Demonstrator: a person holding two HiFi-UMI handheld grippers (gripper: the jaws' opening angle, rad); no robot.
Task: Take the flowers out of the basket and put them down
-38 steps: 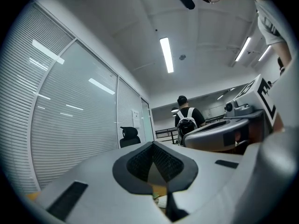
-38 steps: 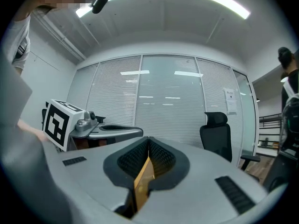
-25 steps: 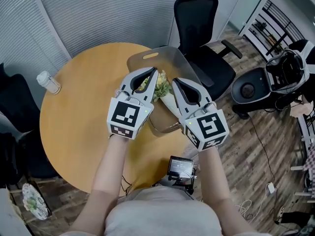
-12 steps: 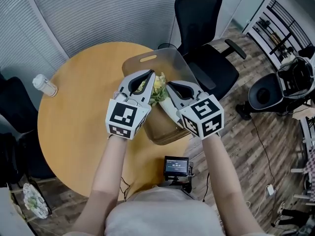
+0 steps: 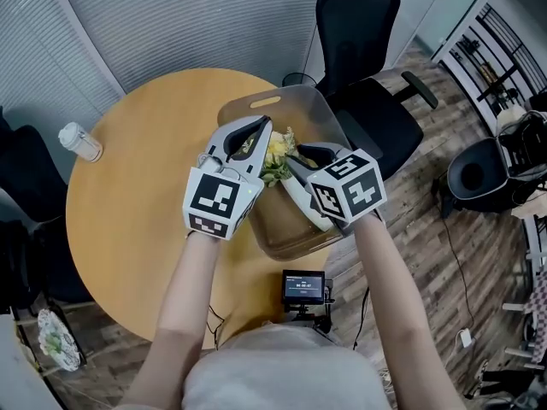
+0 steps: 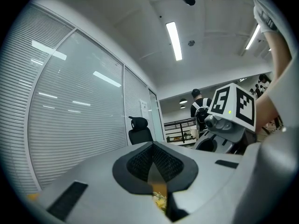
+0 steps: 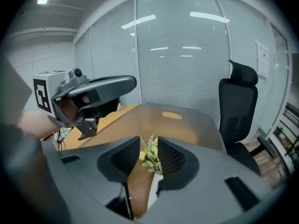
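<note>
We see the flowers (image 7: 150,158) in the brown basket (image 5: 301,109), a small yellow and green bunch with a white wrap at its foot. The basket stands at the right edge of the round wooden counter (image 5: 145,195), its tall wall with the handle slot on the far side.

The right gripper (image 7: 149,143) tilts down into the basket from the right. Its jaws have just been opening and now stand apart, released, with the bunch upright between them. The blooms lean toward the right jaw and a clear gap stays on the left.

The left gripper (image 6: 153,146) lies level over the basket's left side, just beside the bunch. Its jaws are clenched and meet at the tips. A thin brown sliver of basket shows in the wedge between them, and we cannot tell whether they pinch the wall.

A small white jar (image 5: 79,141) sits near the counter's far left edge, well apart from the basket. A black office chair (image 5: 363,32) stands beyond the counter's far right edge.
</note>
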